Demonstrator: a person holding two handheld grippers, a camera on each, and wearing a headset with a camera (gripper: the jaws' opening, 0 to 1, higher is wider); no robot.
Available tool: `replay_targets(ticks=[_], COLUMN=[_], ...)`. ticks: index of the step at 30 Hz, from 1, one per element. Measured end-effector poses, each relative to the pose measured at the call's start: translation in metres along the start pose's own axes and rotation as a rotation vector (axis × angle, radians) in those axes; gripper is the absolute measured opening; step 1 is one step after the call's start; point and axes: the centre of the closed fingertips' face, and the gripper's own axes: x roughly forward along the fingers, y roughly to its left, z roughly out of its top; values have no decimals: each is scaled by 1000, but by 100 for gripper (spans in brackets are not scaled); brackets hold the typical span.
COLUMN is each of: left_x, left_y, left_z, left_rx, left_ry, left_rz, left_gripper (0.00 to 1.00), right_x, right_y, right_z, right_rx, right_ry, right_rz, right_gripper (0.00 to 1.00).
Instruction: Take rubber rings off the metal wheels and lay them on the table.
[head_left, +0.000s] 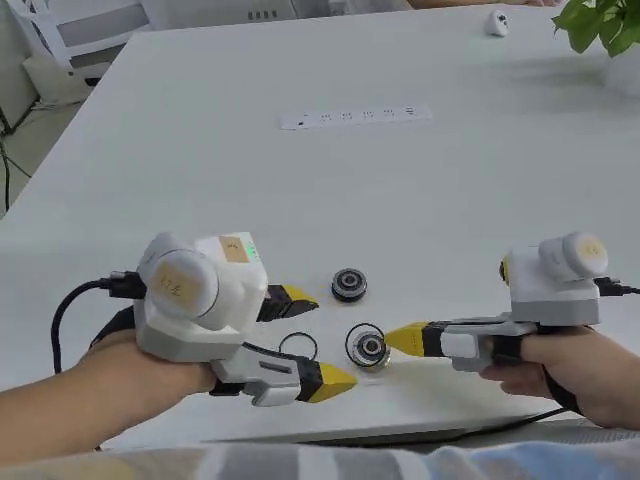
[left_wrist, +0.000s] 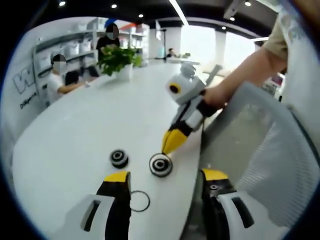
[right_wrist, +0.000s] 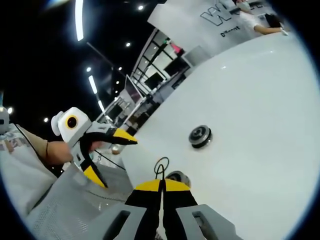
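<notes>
Two wheels: far wheel (head_left: 349, 284) at 11 o'clock of near wheel (head_left: 368, 347); rubber rings (head_left: 298, 346) likely light, stretchy, pinch at rim; left gripper (head_left: 325, 341) jaws apart, right gripper (head_left: 400, 340) jaws together

Left gripper (head_left: 318, 340): fingers spread wide, yellow tips well apart, pointing right and slightly away from the person. Left hand (head_left: 150, 375) grips it from below and behind, with the bare forearm coming in from the lower left.

Right gripper (head_left: 392, 340): fingers pressed together, no gap between the tips in the right gripper view, pointing left toward the left gripper. Right hand (head_left: 565, 365) is wrapped around its handle at the lower right.

Both grippers are low over the bench, tips near each other but not touching.
</notes>
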Motion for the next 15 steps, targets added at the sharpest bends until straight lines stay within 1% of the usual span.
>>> replay_targets(ticks=[3,5,6,7,8,12,15], left_x=[-7,-12,-15,-18,-21,-29,-36], left_y=[2,4,8,9,10,11,13], left_z=[-3,-4,-3,-2,-1,2,4], left_rx=[-21,-26,-24,-18,-15,-24,-27], left_ry=[-4,-7,-15,-21,-24,-37,-49], left_rz=[6,20,43,54,58,65,78], left_gripper=[60,61,63,66,68,69,75], right_x=[0,1,1,2,2,4,6], right_y=[3,4,5,6,7,9,11], right_z=[2,3,4,5,5,6,6], right_rx=[-4,-7,-9,-12,-13,-24,-30], right_ry=[0,2,3,5,7,18,27], right_rz=[4,8,10,12,13,18,23], right_gripper=[0,0,0,0,0,0,0])
